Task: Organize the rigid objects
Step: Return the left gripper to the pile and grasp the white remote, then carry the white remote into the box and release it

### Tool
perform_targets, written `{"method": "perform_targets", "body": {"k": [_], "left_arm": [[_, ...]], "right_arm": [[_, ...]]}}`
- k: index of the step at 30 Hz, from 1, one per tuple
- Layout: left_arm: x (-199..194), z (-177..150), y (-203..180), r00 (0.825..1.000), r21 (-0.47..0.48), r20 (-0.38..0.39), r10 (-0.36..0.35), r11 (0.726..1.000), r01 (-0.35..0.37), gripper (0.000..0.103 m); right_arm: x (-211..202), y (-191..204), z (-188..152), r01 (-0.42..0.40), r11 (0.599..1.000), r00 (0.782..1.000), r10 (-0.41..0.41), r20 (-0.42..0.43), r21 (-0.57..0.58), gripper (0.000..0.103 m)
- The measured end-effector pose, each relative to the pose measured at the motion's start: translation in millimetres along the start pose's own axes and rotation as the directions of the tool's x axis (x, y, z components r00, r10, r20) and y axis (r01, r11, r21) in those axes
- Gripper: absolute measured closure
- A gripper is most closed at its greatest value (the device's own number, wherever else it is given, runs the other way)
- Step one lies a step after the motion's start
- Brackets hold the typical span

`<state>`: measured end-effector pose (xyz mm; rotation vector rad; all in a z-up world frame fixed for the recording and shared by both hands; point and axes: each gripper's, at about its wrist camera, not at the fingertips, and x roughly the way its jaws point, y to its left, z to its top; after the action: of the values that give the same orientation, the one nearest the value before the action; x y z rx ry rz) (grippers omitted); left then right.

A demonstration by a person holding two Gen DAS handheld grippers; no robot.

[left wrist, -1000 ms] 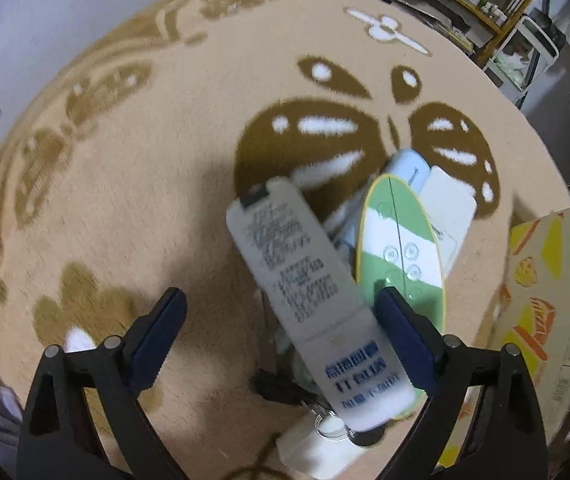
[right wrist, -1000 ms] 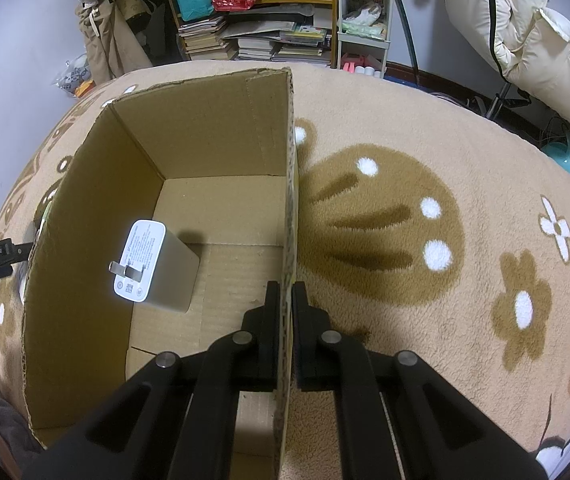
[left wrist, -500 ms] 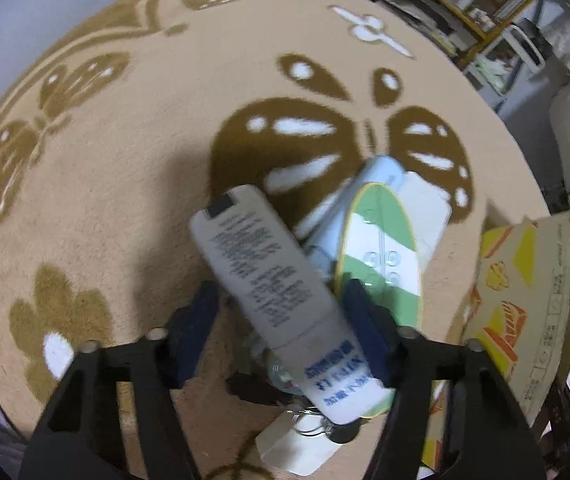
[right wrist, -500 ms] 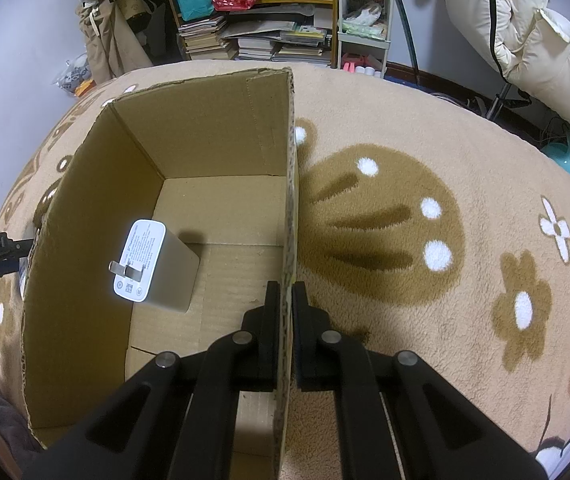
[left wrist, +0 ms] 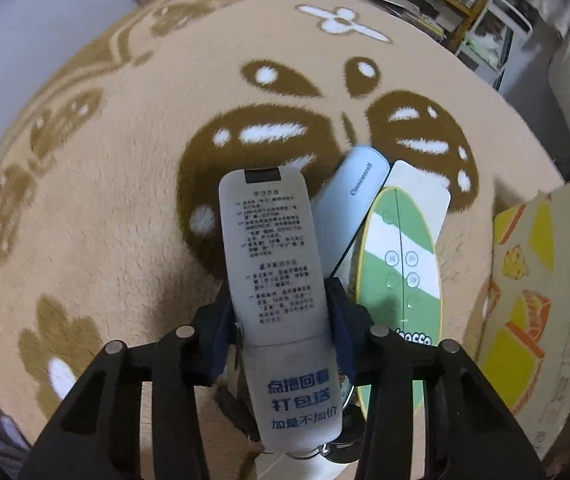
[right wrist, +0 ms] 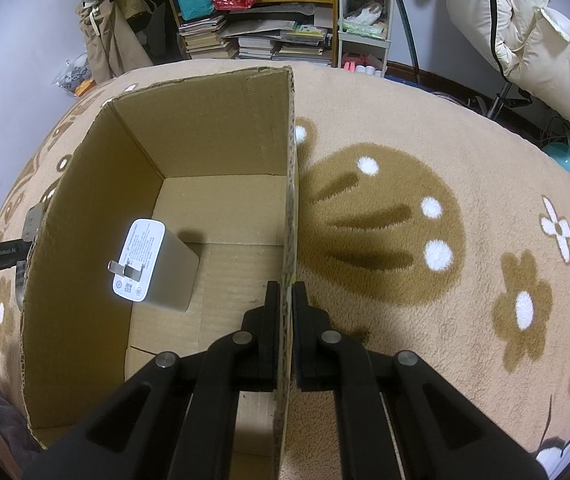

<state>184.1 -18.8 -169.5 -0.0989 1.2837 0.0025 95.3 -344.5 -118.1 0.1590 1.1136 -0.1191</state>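
Left tongs: left gripper [left wrist: 281, 312] is clamped on a grey remote [left wrist: 275, 256], its blue pads [left wrist: 339, 326] pressing the remote's long sides at about mid-length; the remote points away from the camera, printed back face up.

Right tongs: right gripper [right wrist: 286, 292] is pinched nearly closed on the right wall of an open cardboard box [right wrist: 291, 200], one finger inside, one outside, steadying it.

Where the remote is: above the rug [left wrist: 85, 200], over a small pile near the rug's right edge (whether it is fully clear of the pile cannot be told).

Pile beneath: a pale blue remote [left wrist: 355, 196], a white flat device [left wrist: 421, 192] and a green and white oval remote [left wrist: 399, 276], overlapping one another.

Box contents: a white plug adapter [right wrist: 153, 268] stands at the left wall, prongs facing up and left; the rest of the floor is bare.

Step in hand: judged to be carrying the grey remote into the box.

How to do it well: lift straight up so the pile is not dragged along; keep the squeeze firm, since the smooth sides could slip; cross the box's left wall with clearance; set the remote flat on the bare floor, beside the adapter and not on it; keep the wall pinned until release.
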Motion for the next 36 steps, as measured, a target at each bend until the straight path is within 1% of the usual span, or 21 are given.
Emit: {"method": "perform_targets", "body": {"k": [4,9,11,14,20,24,28,32,36], "left_arm": [[-5.0,-2.7,-3.0,0.999,0.018,0.022,0.034,0.999,-0.034,0.061],[-22.0,1.8,-2.4,0.995,0.010,0.082,0.054,0.998,-0.056,0.061],[-27.8,4.3,-3.0,0.992,0.014,0.103,0.074,0.997,-0.075,0.062],[-40.6,2.9,-1.5,0.979,0.037,0.145,0.141,0.988,-0.148,0.063],[-56.3,0.2,3.4,0.971,0.027,0.164,0.174,0.983,-0.181,0.063],[-69.2,-7.2,-2.9,0.959,0.061,0.192,0.207,0.973,-0.222,0.063],[-85.4,-9.0,-6.0,0.955,0.060,0.216,0.202,0.974,-0.220,0.063],[-101.9,-10.5,-9.9,0.943,0.058,0.255,0.214,0.970,-0.236,0.064],[-124.5,-13.3,-16.3,0.938,0.056,0.291,0.191,0.975,-0.216,0.064]], "right_arm": [[0.4,-0.2,-0.4,0.001,1.000,1.000,-0.001,0.000,-0.002,0.096],[0.6,0.2,-0.7,0.001,1.000,1.000,-0.001,0.000,-0.001,0.096],[0.5,0.0,-0.6,0.001,1.000,1.000,-0.001,0.000,-0.002,0.096],[0.9,0.3,-0.6,0.001,1.000,1.000,-0.001,0.000,-0.002,0.096],[0.7,0.1,-0.8,0.000,1.000,1.000,0.000,0.000,0.000,0.096],[0.2,-0.4,-0.4,0.000,1.000,1.000,0.000,-0.001,-0.001,0.096],[0.2,-0.2,-0.2,0.000,1.000,1.000,0.000,0.000,-0.001,0.096],[0.1,-0.5,-0.2,0.000,1.000,1.000,0.000,-0.001,-0.001,0.096],[0.2,-0.6,-0.2,-0.001,1.000,1.000,0.001,-0.001,-0.001,0.096]]}}
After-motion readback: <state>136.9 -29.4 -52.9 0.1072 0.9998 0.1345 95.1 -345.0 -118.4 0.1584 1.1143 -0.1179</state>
